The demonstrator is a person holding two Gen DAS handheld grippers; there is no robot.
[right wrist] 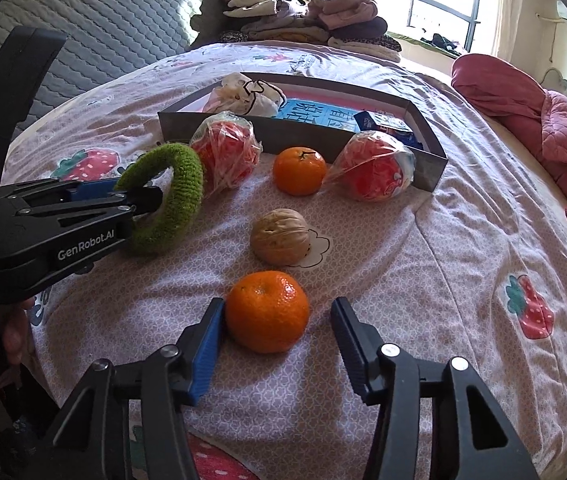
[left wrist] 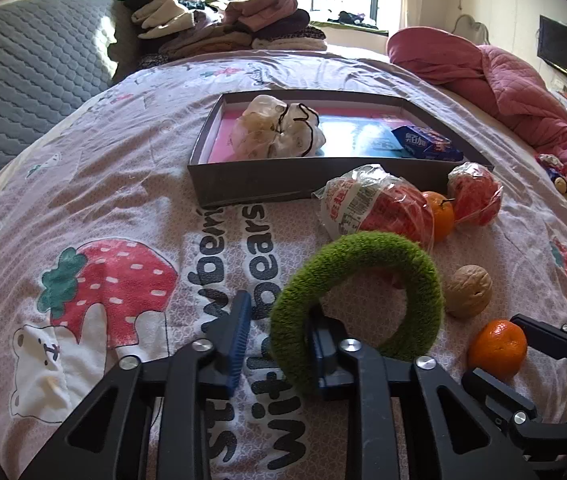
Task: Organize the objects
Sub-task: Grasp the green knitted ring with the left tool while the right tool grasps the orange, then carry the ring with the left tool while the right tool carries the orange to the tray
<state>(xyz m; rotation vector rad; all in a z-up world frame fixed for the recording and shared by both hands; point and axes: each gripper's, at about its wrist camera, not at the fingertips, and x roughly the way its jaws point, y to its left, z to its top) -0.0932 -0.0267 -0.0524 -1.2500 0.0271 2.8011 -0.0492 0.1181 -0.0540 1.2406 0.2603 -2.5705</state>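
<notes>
A fuzzy green ring (left wrist: 363,248) (right wrist: 181,184) stands tilted up off the bedsheet. My left gripper (left wrist: 281,302) (right wrist: 151,200) is shut on its band, one finger inside the hole and one outside. An orange (right wrist: 267,312) (left wrist: 497,344) lies on the sheet between the jaws of my right gripper (right wrist: 277,304). The left pad touches it and the right pad stands clear, so the gripper is open. Beyond lie a walnut (right wrist: 279,236) (left wrist: 467,290), a second orange (right wrist: 299,170) (left wrist: 441,214) and two red bagged snacks (right wrist: 225,152) (right wrist: 375,172).
A shallow grey box (left wrist: 283,184) (right wrist: 429,168) sits farther back on the bed, holding a white pouch (left wrist: 279,132) and a blue packet (left wrist: 427,144). Folded clothes (left wrist: 223,20) are piled behind it. A pink quilt (left wrist: 523,92) lies bunched at the right.
</notes>
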